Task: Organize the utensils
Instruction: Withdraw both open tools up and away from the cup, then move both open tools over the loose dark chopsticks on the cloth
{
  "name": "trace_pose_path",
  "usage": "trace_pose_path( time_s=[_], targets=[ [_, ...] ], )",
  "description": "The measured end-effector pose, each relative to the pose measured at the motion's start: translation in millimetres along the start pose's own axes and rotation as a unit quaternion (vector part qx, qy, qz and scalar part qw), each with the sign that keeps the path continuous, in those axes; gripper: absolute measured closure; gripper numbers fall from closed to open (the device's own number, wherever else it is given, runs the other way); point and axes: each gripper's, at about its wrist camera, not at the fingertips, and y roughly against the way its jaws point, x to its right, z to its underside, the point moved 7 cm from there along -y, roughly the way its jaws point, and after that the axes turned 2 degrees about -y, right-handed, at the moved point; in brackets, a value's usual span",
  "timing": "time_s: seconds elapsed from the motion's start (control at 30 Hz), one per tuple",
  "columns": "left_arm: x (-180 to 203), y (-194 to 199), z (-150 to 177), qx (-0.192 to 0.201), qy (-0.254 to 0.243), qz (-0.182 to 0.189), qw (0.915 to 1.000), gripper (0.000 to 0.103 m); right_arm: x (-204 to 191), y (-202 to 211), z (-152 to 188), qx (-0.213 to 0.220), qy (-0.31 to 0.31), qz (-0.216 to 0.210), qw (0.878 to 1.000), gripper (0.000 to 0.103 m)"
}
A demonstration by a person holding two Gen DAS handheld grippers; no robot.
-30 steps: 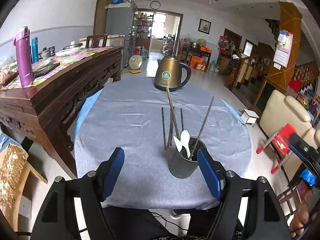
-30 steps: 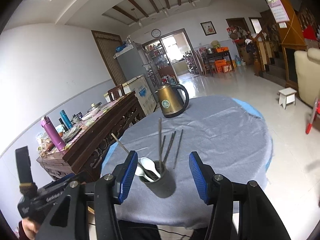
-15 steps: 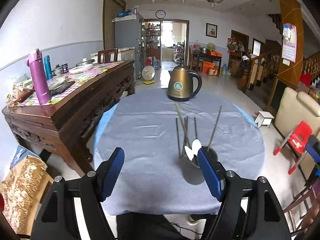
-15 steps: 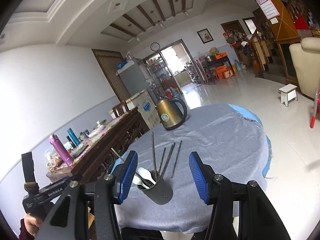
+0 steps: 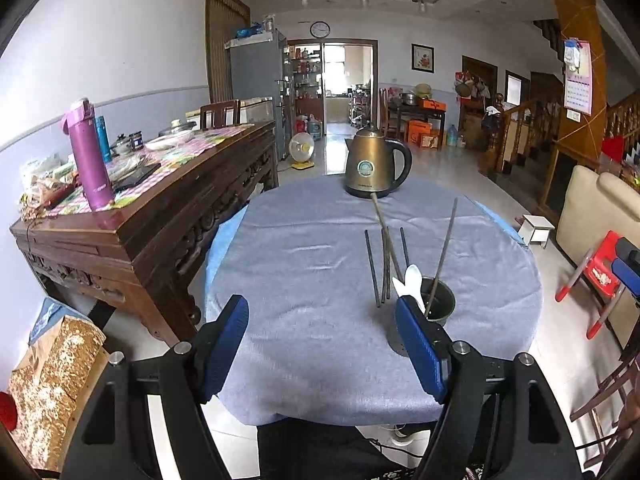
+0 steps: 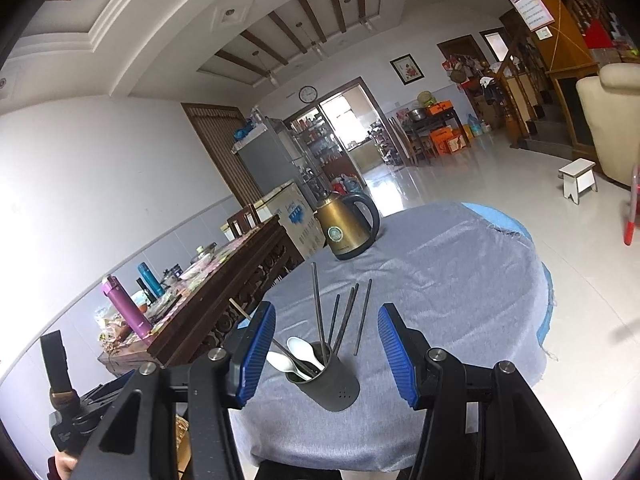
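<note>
Left claw: your left claw (image 5: 322, 346) is spread wide and holds nothing, hanging over the near edge of the tabletop (image 5: 304, 264).
Right claw: your right claw (image 6: 326, 354) is also spread and empty, framing the utensil holder (image 6: 329, 382) from above.
Task's things: the dark holder stands near the tabletop's front edge; inside it are two white spoons (image 6: 298, 354), one dark chopstick leaning up and one wooden chopstick (image 5: 385, 236) slanting back toward the kettle.
Loose pieces: several dark chopsticks (image 6: 352, 316) lie flat on the grey cloth just behind the holder, close together and roughly parallel.
Step in hand: judged from this, you are between picks, with some utensils stowed and the flat chopsticks not yet collected.
Next move: you likely need to bring one claw low over a single chopstick, pinch it near its middle and tip it into the holder.
Around: a brass-coloured electric kettle (image 5: 376, 164) sits at the far edge; a carved wooden sideboard (image 5: 160, 208) stands left of the tabletop.
In the way: the upright sticks in the holder can snag a claw reaching past; thin chopsticks on cloth may roll or come up in pairs.
</note>
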Motion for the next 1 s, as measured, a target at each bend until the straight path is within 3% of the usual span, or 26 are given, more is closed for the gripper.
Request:
trace_pose_path(
  time_s=[0.57, 1.0],
  targets=[
    [-29, 4, 12, 0.004, 0.043, -0.001, 0.9991, 0.026, -31, -9, 7, -0.021, 0.039, 0.004, 0.999, 0.046],
    [-20, -7, 23, -0.016, 0.025, -0.001, 0.9996, 0.026, -16, -15, 14, -0.037, 0.011, 0.011, 0.999, 0.046]
  ],
)
